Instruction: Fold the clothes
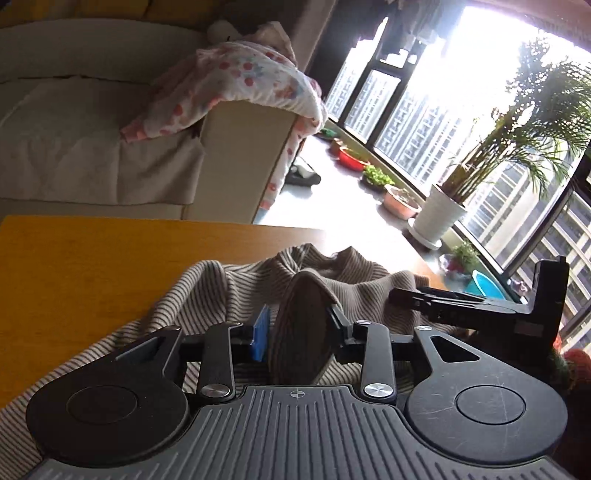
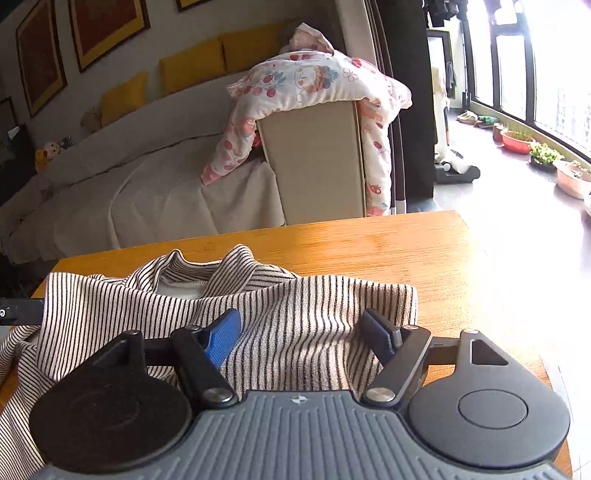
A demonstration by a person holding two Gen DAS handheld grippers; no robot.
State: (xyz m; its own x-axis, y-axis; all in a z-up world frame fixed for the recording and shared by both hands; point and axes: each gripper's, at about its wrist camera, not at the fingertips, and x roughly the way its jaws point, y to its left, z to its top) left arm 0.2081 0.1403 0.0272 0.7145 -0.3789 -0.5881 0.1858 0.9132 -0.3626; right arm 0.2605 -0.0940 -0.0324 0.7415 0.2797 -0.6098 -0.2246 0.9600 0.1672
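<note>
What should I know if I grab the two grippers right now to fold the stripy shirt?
Left gripper: shut on a bunched fold of the striped shirt.
Right gripper: open, fingers either side of the cloth, holding nothing.
The shirt lies crumpled, collar up, on the wooden table.
Done: one pinch taken. No neat fold shows yet.
Left: probably close the right gripper on the cloth, spread the shirt flat, then fold.

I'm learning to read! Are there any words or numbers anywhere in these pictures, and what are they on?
No readable words or numbers.
Left gripper body: only a small crosshair mark, no letters.
Right gripper body: the same mark.
Striped shirt: no visible label.
Flowered blanket: only pictures.
Wall frames: too blurred to tell.
</note>
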